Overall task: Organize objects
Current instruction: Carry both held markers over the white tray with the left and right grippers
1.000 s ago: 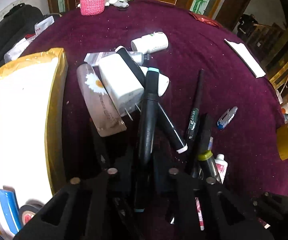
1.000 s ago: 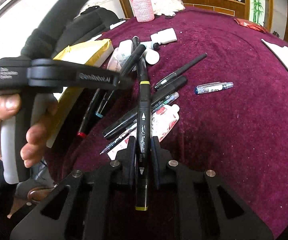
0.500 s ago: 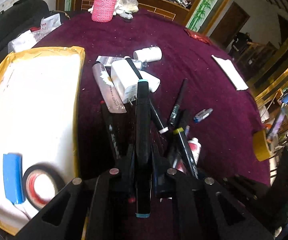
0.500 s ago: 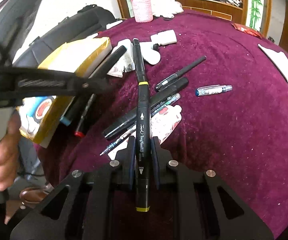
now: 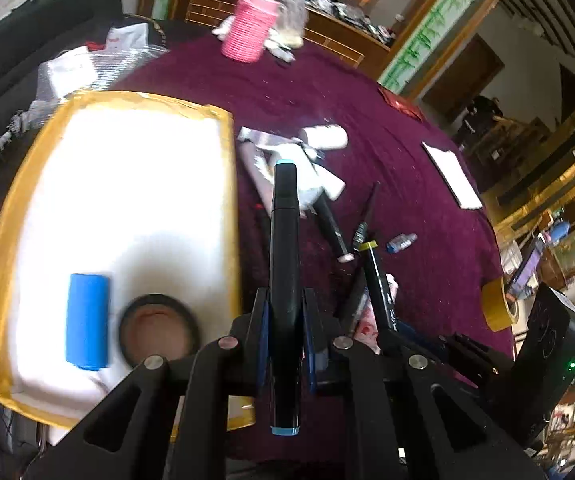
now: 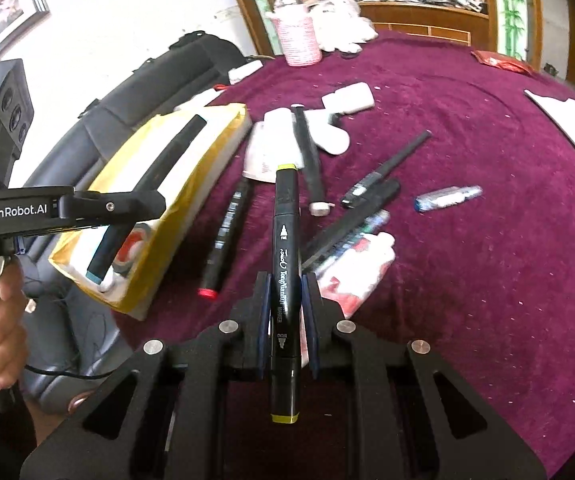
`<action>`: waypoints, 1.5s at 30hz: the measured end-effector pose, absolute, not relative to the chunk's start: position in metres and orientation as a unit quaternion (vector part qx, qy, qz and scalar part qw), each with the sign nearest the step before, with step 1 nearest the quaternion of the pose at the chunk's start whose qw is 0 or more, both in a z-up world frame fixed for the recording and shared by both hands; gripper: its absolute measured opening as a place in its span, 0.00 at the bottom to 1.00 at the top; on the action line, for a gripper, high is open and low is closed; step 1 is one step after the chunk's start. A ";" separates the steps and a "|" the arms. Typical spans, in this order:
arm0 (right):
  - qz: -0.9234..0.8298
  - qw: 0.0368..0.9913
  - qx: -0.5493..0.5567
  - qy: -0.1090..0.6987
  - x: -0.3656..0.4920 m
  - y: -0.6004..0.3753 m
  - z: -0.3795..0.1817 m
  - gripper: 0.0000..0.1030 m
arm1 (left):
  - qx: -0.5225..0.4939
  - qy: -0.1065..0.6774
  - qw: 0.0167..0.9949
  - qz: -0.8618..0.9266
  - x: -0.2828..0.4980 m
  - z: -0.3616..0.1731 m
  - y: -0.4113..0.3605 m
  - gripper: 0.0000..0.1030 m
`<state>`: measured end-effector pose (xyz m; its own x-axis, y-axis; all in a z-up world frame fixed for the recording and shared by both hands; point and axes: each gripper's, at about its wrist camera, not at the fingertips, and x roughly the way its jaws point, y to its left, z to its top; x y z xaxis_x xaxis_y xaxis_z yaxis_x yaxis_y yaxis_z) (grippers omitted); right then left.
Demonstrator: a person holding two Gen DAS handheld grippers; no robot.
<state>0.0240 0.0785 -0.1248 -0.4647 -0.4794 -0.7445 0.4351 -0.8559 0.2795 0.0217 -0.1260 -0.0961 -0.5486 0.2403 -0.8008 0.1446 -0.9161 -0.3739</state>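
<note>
I hold two markers, one in each gripper. My left gripper [image 5: 285, 322] is clamped on the blue-capped marker [image 5: 284, 248], its pads pressed against the barrel on both sides. My right gripper [image 6: 286, 316] is clamped the same way on the yellow-capped marker [image 6: 286, 264].

Both markers are thick, black and double-ended. The left one has a light blue band at each end. The right one has a yellow-green band at each end and white lettering and arrows along its barrel.

Each marker runs straight along its gripper's fingers, one end poking back toward the camera and the other pointing forward, away from me. In the right wrist view the blue-capped marker hangs tilted above the box [image 6: 223, 120], low end toward me.

The box, white inside with a yellow taped rim [image 5: 229, 184], sits at the left edge of the purple tablecloth [image 5: 407, 184]. In it lie one blue roll [image 5: 86, 322] and one ring of tape [image 5: 159, 330], side by side.

On the cloth I count one red-capped marker [image 6: 227, 232] just right of the box, one more black marker with a pale tip [image 6: 312, 168] lying across white items, one slim black pen [image 6: 391, 168], one small clear blue-ended item [image 6: 447, 197], and a red-and-white packet [image 6: 351, 276] under further pens whose number I cannot tell. One pink knitted cup [image 6: 298, 38] stands at the far edge.
</note>
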 end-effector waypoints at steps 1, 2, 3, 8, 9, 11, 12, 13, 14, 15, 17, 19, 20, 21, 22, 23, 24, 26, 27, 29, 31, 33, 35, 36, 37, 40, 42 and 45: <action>-0.853 0.275 0.443 -0.025 0.024 0.074 -0.123 0.15 | -0.471 -0.205 0.019 0.858 0.024 -0.095 -0.134 0.13; -0.850 0.285 0.443 -0.025 0.024 0.068 -0.120 0.15 | -0.469 -0.208 0.012 0.858 0.025 -0.094 -0.140 0.13; -0.848 0.291 0.443 -0.026 0.024 0.064 -0.119 0.15 | -0.466 -0.215 0.005 0.858 0.027 -0.093 -0.150 0.13; -0.837 0.326 0.440 -0.013 0.020 0.029 -0.109 0.15 | -0.454 -0.232 -0.022 0.860 0.033 -0.095 -0.181 0.13; -0.836 0.328 0.440 -0.007 0.020 0.023 -0.108 0.15 | -0.454 -0.236 -0.025 0.859 0.033 -0.096 -0.186 0.13; -0.834 0.333 0.440 0.006 0.018 0.009 -0.106 0.15 | -0.452 -0.243 -0.030 0.858 0.033 -0.098 -0.194 0.13; -0.833 0.333 0.441 0.014 0.017 0.001 -0.105 0.15 | -0.451 -0.246 -0.033 0.857 0.033 -0.100 -0.197 0.13; -0.833 0.333 0.441 0.021 0.017 -0.005 -0.104 0.15 | -0.451 -0.248 -0.035 0.857 0.032 -0.101 -0.200 0.13; -0.832 0.333 0.442 0.029 0.015 -0.013 -0.103 0.15 | -0.450 -0.249 -0.036 0.857 0.031 -0.102 -0.203 0.13; -0.831 0.334 0.443 0.033 0.014 -0.018 -0.103 0.15 | -0.450 -0.249 -0.039 0.857 0.029 -0.103 -0.207 0.13; -0.830 0.335 0.443 0.044 0.010 -0.030 -0.101 0.15 | -0.450 -0.250 -0.042 0.856 0.025 -0.105 -0.212 0.13; -0.830 0.336 0.442 0.051 0.008 -0.039 -0.099 0.15 | -0.450 -0.251 -0.044 0.856 0.020 -0.106 -0.219 0.13; -0.830 0.336 0.442 0.054 0.007 -0.044 -0.098 0.15 | -0.450 -0.252 -0.045 0.855 0.018 -0.108 -0.222 0.13; -0.830 0.336 0.441 0.057 0.005 -0.049 -0.097 0.15 | -0.450 -0.253 -0.045 0.855 0.015 -0.109 -0.225 0.13; -0.830 0.336 0.440 0.059 0.003 -0.054 -0.096 0.15 | -0.451 -0.252 -0.045 0.855 0.011 -0.110 -0.228 0.13; -0.830 0.335 0.441 0.060 0.000 -0.059 -0.096 0.15 | -0.452 -0.253 -0.046 0.854 0.008 -0.112 -0.231 0.13; -0.830 0.335 0.442 0.061 -0.003 -0.062 -0.096 0.15 | -0.453 -0.254 -0.046 0.853 0.006 -0.113 -0.234 0.13; -0.828 0.335 0.445 0.059 -0.010 -0.070 -0.097 0.15 | -0.457 -0.262 -0.044 0.849 0.000 -0.118 -0.240 0.13; -0.827 0.335 0.448 0.058 -0.012 -0.073 -0.098 0.15 | -0.458 -0.265 -0.044 0.847 -0.003 -0.121 -0.243 0.13; -0.825 0.333 0.453 0.057 -0.019 -0.081 -0.101 0.15 | -0.460 -0.267 -0.047 0.845 -0.009 -0.124 -0.246 0.13; -0.825 0.329 0.456 0.062 -0.024 -0.089 -0.105 0.15 | -0.464 -0.273 -0.049 0.841 -0.014 -0.130 -0.250 0.13; -0.823 0.328 0.459 0.062 -0.028 -0.096 -0.108 0.15 | -0.466 -0.285 -0.051 0.836 -0.019 -0.134 -0.254 0.13; -0.824 0.323 0.461 0.065 -0.031 -0.101 -0.111 0.15 | -0.468 -0.293 -0.053 0.832 -0.023 -0.138 -0.255 0.13; -0.825 0.320 0.461 0.067 -0.033 -0.102 -0.112 0.15 | -0.468 -0.296 -0.055 0.831 -0.025 -0.140 -0.255 0.13; -0.826 0.316 0.463 0.068 -0.034 -0.104 -0.114 0.15 | -0.471 -0.299 -0.057 0.828 -0.026 -0.142 -0.255 0.13; -0.823 0.309 0.472 0.066 -0.039 -0.106 -0.120 0.15 | -0.481 -0.304 -0.062 0.820 -0.030 -0.150 -0.253 0.13; -0.822 0.307 0.476 0.068 -0.042 -0.107 -0.124 0.15 | -0.487 -0.302 -0.069 0.817 -0.033 -0.153 -0.252 0.13; -0.818 0.305 0.481 0.072 -0.045 -0.110 -0.129 0.15 | -0.502 -0.297 -0.075 0.809 -0.036 -0.157 -0.251 0.13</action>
<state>-0.0455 -0.1101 -0.1287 -0.3502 -0.4306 -0.8318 0.5694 -0.8030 0.1759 -0.0365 -0.2513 -0.1569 -0.4849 0.1770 -0.8565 0.4189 -0.8126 -0.4051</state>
